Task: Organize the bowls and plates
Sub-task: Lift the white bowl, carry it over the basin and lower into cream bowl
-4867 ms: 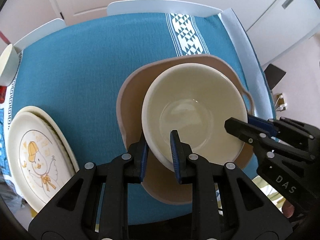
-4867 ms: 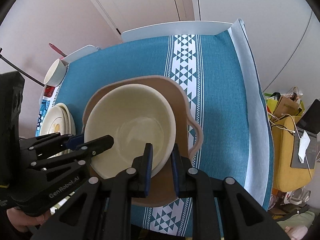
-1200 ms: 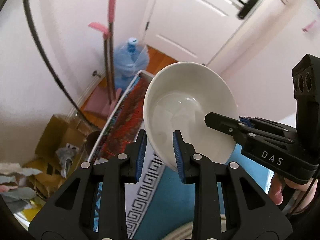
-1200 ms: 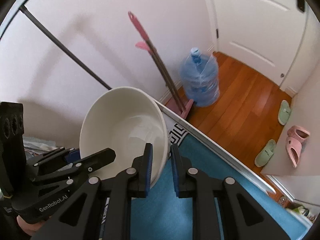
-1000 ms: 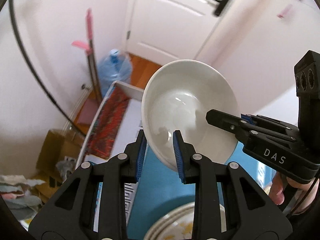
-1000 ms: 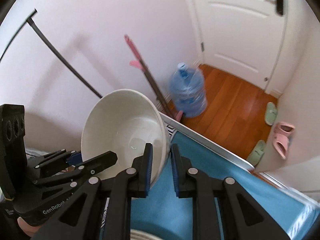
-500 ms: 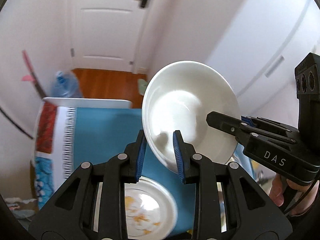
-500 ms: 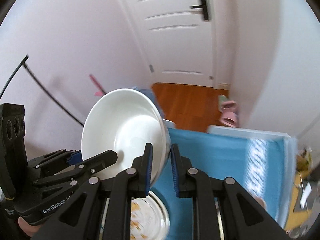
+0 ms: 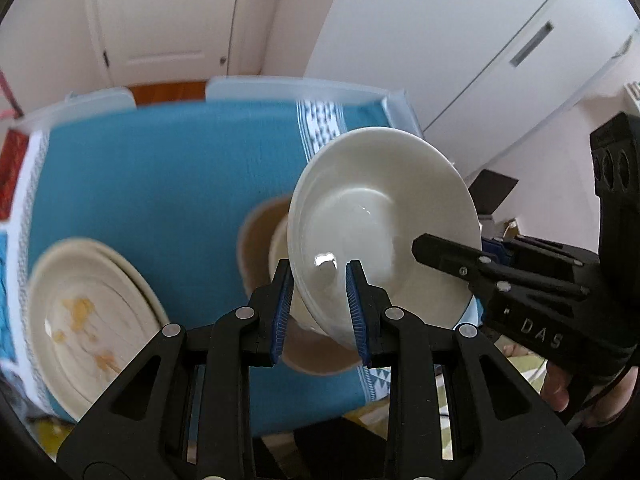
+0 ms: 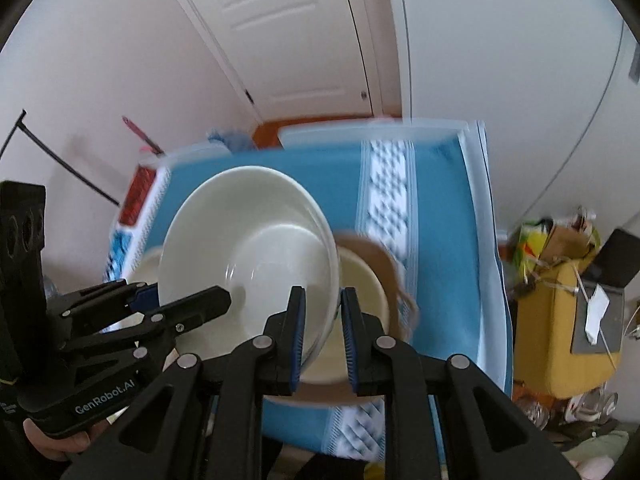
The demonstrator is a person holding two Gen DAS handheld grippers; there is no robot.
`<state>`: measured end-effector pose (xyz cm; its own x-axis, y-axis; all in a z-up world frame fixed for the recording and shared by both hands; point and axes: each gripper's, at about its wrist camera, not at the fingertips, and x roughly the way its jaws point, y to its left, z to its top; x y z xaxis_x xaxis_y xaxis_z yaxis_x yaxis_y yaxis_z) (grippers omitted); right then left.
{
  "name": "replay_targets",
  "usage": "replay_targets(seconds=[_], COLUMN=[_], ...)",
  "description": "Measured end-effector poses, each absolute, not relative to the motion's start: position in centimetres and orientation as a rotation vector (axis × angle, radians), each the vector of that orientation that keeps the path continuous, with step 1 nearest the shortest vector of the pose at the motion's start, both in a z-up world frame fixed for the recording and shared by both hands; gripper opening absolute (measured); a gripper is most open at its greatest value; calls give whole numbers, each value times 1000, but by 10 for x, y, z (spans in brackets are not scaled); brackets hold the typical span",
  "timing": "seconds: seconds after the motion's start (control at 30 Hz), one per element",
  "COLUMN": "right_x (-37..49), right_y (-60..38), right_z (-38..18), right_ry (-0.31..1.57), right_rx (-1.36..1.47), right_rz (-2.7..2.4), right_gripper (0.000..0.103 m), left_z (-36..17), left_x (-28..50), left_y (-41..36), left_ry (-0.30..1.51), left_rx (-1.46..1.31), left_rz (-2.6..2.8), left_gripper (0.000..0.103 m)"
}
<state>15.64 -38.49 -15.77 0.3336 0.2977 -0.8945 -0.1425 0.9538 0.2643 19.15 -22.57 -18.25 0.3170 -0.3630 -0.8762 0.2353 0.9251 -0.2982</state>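
Both grippers hold one white bowl (image 9: 384, 220) by its rim, in the air above the table. My left gripper (image 9: 320, 304) is shut on its near rim; my right gripper (image 10: 322, 320) is shut on the opposite rim of the white bowl (image 10: 248, 248). Below it a cream bowl (image 9: 280, 248) sits in a brown dish (image 9: 256, 236), also seen in the right wrist view (image 10: 384, 264). A stack of cream plates (image 9: 88, 320) with an orange print lies at the left on the blue tablecloth (image 9: 160, 176).
The table's far edge (image 9: 280, 86) is bounded by white chair backs. A white door (image 10: 288, 36) and a white cabinet (image 9: 480, 40) stand behind. A yellow stool with clutter (image 10: 560, 312) is right of the table. A red-patterned cloth (image 9: 12, 172) lies at the table's left edge.
Both grippers have swung with the white bowl from facing the door and floor back over the table. The brown dish with the cream bowl has come into view beneath it.
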Motion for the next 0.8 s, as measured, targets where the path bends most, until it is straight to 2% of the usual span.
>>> replay_targets(seconds=[0.2, 0.8], right_x=[145, 153], right_y=[-388, -390], right_z=[-178, -199], right_ry=[1221, 1252], right_rx=[118, 89], right_rz=[322, 316], right_gripper=[16, 16], left_z=[-206, -222], left_x=[182, 205], left_y=[-240, -252], left_ry=[1233, 1288], left_rx=[-98, 56], left_rz=[-322, -261], left_gripper=[24, 24])
